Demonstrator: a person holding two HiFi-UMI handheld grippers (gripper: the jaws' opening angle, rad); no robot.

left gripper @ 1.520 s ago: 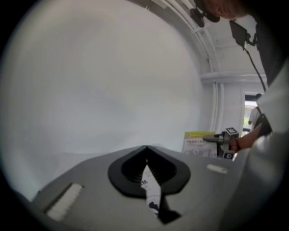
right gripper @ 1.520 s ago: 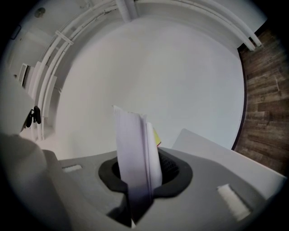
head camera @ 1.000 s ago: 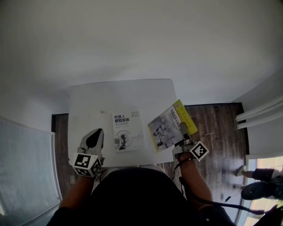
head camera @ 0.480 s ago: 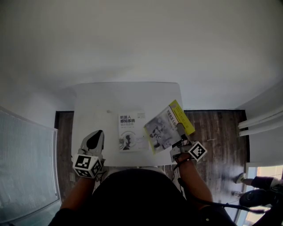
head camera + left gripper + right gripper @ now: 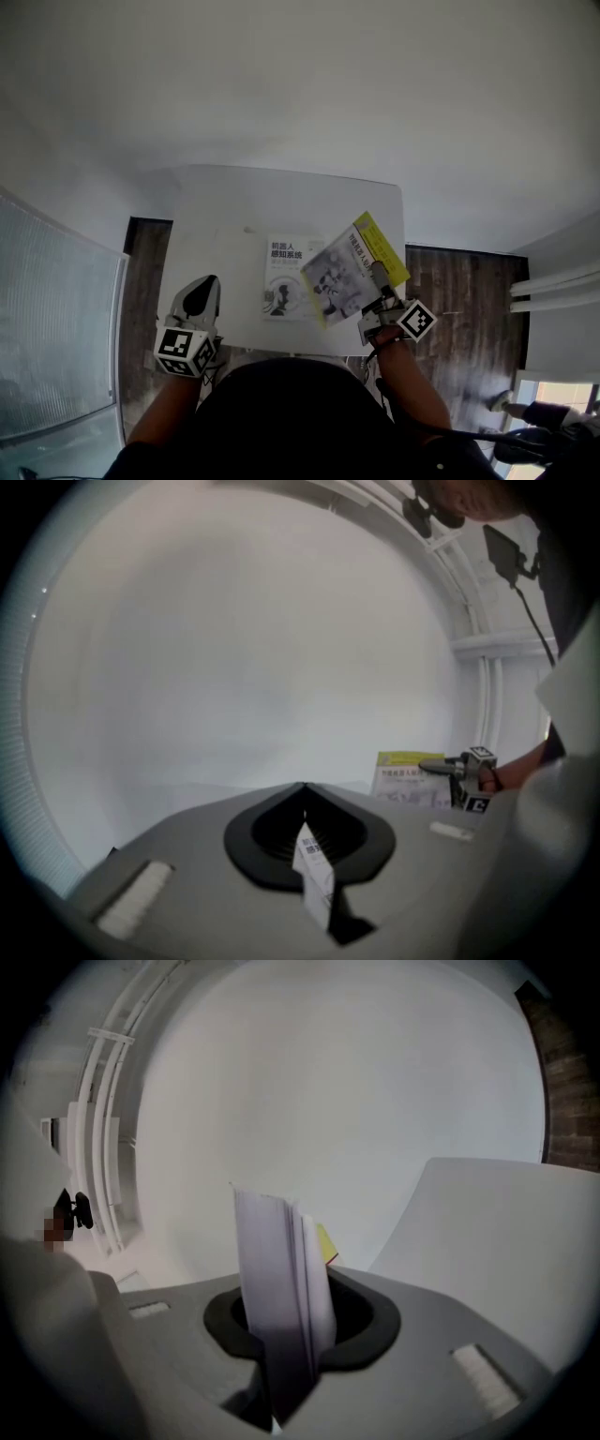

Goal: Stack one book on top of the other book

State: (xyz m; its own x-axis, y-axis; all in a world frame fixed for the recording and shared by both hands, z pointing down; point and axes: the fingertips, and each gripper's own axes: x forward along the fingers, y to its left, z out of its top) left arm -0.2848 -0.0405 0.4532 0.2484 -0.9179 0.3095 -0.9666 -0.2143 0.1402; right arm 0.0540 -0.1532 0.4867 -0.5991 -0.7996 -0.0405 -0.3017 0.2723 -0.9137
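Books: the yellow-edged book (image 5: 349, 272) is clamped in the right gripper (image 5: 378, 281). Its jaws are pressed on the near edge, and in the right gripper view the page block stands edge-on between the dark pads with a sliver of yellow cover behind. The book reaches forward and to the left of that gripper at a slant. Its far left corner lies over the right part of the white book (image 5: 287, 289); whether the two touch cannot be told. The white book lies flat, cover up, just left of the right gripper and ahead and to the right of the left gripper (image 5: 202, 292).

The left gripper hovers over the near left corner of the table (image 5: 225, 234). Its jaws are together and grip nothing, with only a small printed tag (image 5: 314, 860) standing at their seam.

The table is plain white. Dark wooden floor (image 5: 469, 291) shows on both sides of it and a pale wall (image 5: 300, 84) rises beyond. A ribbed translucent panel (image 5: 56, 319) stands out past the left gripper, and white pipes (image 5: 558, 286) run well to the right of the right gripper.
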